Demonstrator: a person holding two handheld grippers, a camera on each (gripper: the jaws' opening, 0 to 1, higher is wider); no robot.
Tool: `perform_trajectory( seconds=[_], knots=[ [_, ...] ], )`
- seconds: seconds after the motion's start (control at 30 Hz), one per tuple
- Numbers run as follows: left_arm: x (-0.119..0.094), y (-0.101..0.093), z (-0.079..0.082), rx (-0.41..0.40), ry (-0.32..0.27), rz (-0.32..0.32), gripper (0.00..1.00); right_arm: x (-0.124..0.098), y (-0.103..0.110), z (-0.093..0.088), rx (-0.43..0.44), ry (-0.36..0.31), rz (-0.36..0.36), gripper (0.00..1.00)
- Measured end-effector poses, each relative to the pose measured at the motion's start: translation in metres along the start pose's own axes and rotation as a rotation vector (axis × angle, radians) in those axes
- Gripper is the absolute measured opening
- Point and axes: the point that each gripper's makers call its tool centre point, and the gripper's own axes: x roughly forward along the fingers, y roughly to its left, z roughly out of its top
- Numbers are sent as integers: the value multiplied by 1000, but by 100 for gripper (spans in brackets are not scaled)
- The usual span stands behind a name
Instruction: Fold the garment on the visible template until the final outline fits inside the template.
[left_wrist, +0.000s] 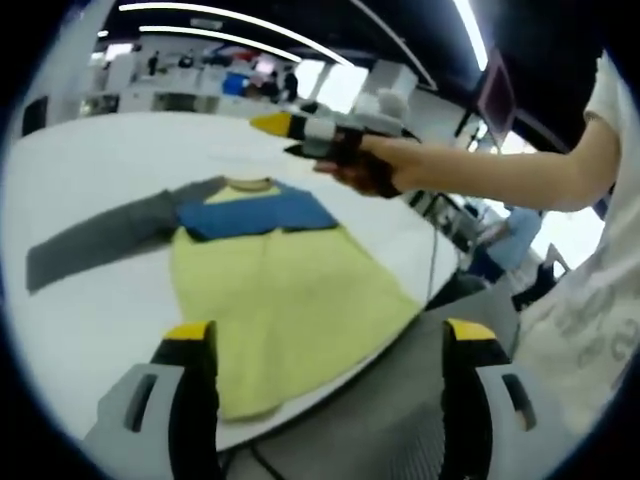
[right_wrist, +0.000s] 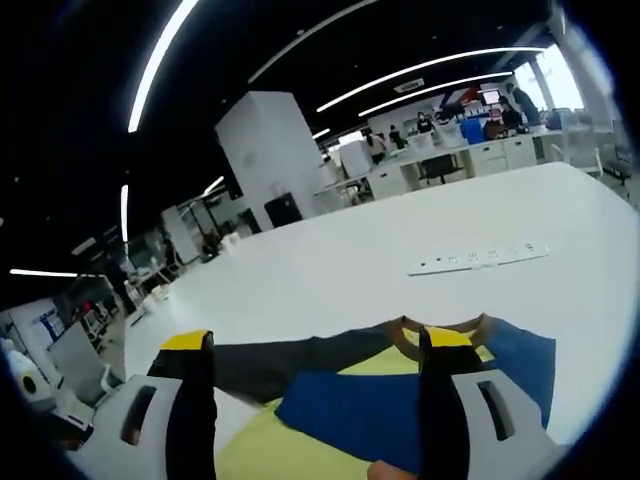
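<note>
The garment (left_wrist: 270, 290) lies flat on the white table (left_wrist: 90, 330): yellow body, blue chest band (left_wrist: 260, 213), yellow collar, and a grey sleeve (left_wrist: 100, 240) stretched out to the left. My left gripper (left_wrist: 330, 340) hovers open over the hem near the table's edge, with nothing between its jaws. The right gripper (left_wrist: 285, 135), held in a hand, hangs above the table beyond the collar. In the right gripper view, my right gripper (right_wrist: 318, 345) is open and empty above the collar (right_wrist: 440, 335), blue band (right_wrist: 350, 410) and grey sleeve (right_wrist: 290, 365).
A white power strip (right_wrist: 480, 258) lies on the table (right_wrist: 350, 260) beyond the garment. The table's curved edge (left_wrist: 400, 335) runs close to the hem, with grey floor below. The person's arm (left_wrist: 500, 175) reaches across from the right. Desks and chairs stand in the background.
</note>
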Motion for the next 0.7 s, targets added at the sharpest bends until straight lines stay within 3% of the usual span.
perform_trajectory(
  seconds=[0.23, 0.7],
  knots=[
    [1, -4, 1, 8, 2, -11, 89, -11, -6, 10, -11, -18, -17, 83],
    [3, -14, -6, 27, 31, -28, 89, -53, -9, 3, -9, -25, -46, 84]
  ],
)
